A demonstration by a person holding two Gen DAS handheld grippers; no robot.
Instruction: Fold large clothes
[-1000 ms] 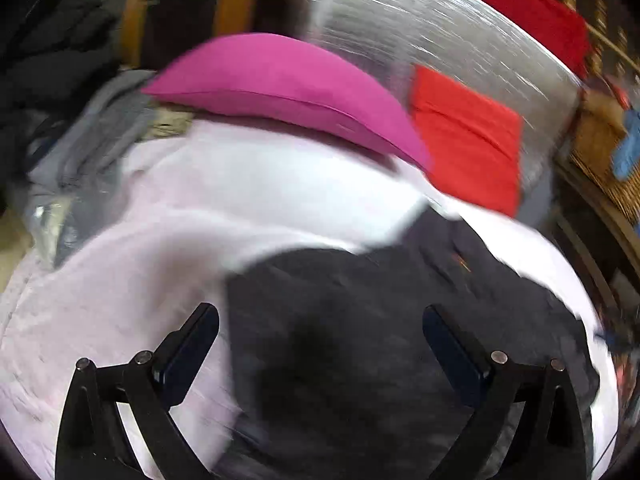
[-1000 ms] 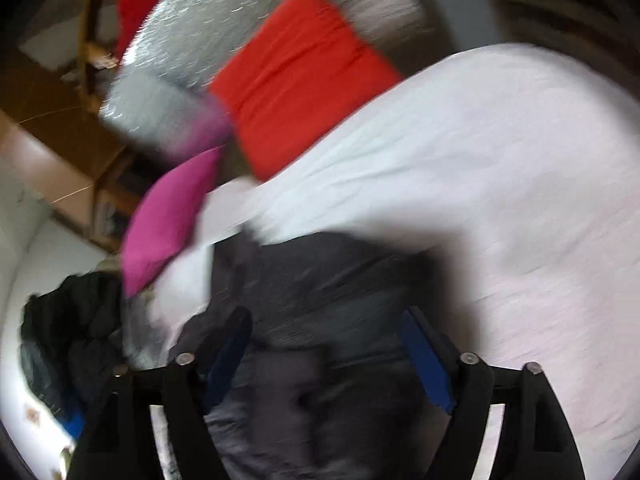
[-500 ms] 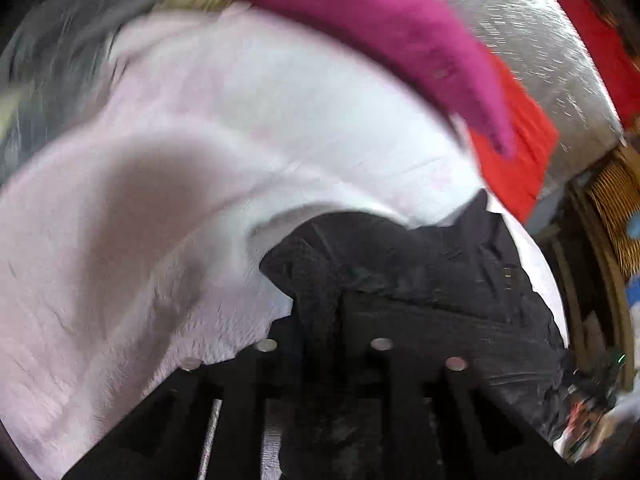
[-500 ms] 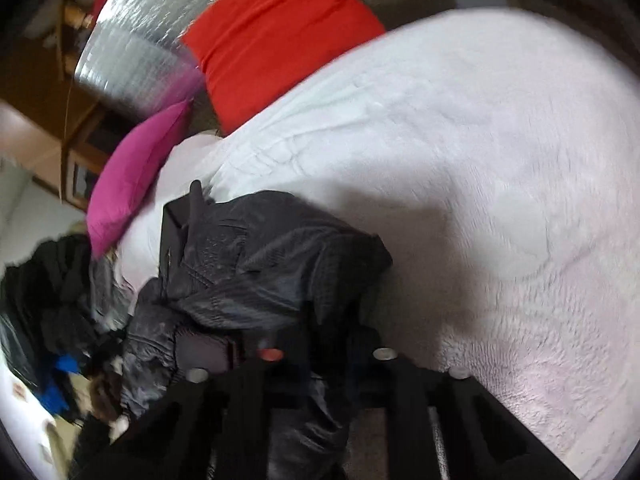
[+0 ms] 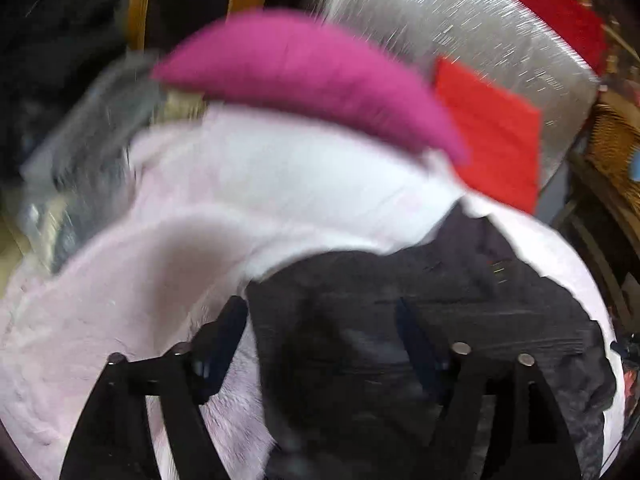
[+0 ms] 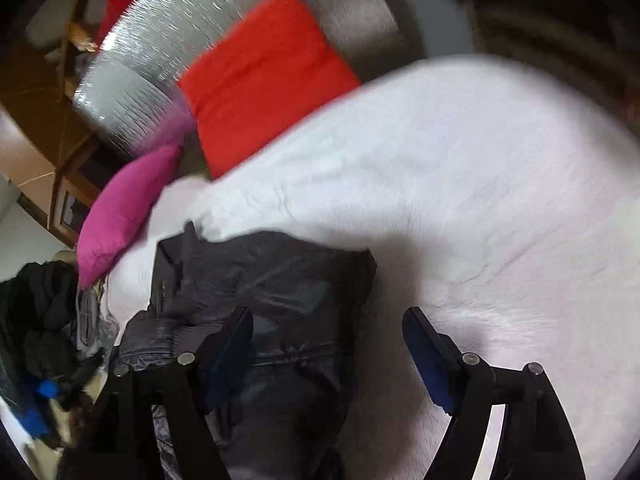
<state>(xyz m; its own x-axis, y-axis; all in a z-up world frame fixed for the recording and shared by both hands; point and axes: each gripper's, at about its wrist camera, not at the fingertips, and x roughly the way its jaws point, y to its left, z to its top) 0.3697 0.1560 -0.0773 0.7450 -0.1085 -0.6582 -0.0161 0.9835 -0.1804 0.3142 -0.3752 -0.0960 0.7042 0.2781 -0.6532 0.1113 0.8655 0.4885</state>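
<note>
Both your tools, left tool (image 5: 322, 342) and right tool (image 6: 328, 350), have just sprung open, empty; black jacket (image 6: 272, 280) lies part-folded on the bed (image 6: 460, 184), more folds left.

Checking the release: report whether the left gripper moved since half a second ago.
Yes: left gripper drew back from the pink pillow; jaws just opened, freeing the jacket.

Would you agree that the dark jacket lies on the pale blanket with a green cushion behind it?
Not quite: the cushion behind the dark jacket is magenta, not green, as the left wrist view shows. The jacket does lie on the pale blanket.
</note>
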